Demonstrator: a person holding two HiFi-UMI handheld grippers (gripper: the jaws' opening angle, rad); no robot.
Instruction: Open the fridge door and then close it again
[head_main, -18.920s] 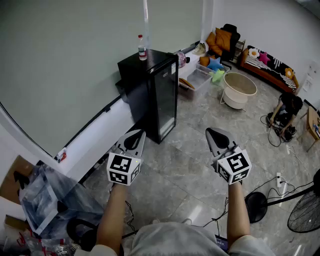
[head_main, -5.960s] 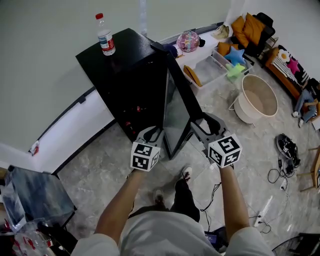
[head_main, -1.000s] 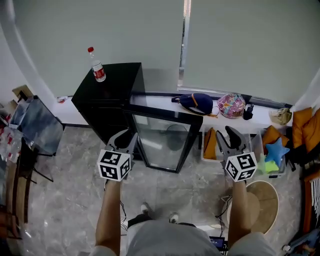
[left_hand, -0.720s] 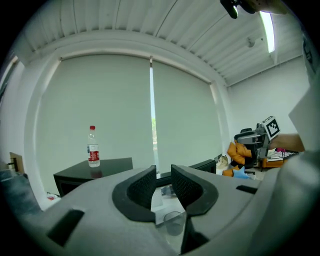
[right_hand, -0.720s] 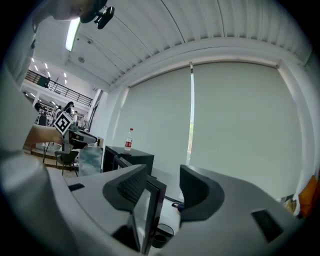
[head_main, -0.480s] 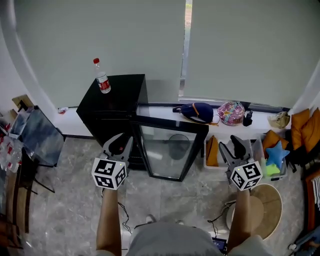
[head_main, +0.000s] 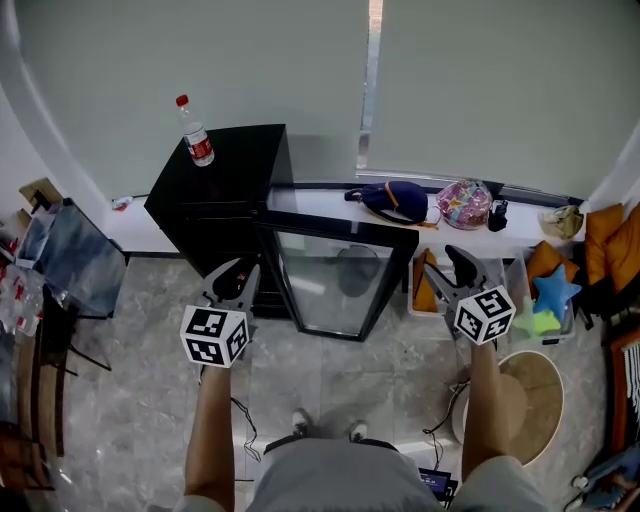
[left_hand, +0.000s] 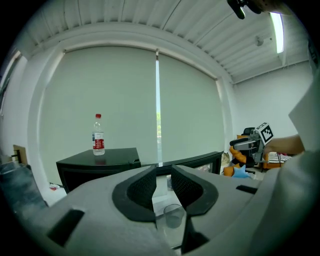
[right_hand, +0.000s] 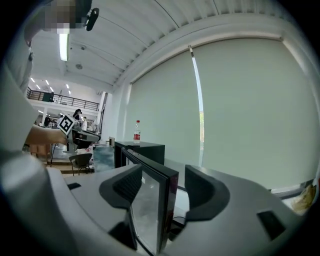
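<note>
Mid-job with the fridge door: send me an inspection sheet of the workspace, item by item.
Surface: grey tiled floor.
Job's things: black fridge, its glass door swung open.
Clutter: water bottle upright on the fridge; navy bag and patterned pouch on the window ledge.
Grippers: right hand-held gripper open, its jaws have just been opening, the door's free edge between them and not clamped; left hand-held gripper slightly open, nothing between its jaws.
Cables: thin cable on the floor near the person's feet.
Surroundings: closed roller blinds; beige tub on the floor at right.
</note>
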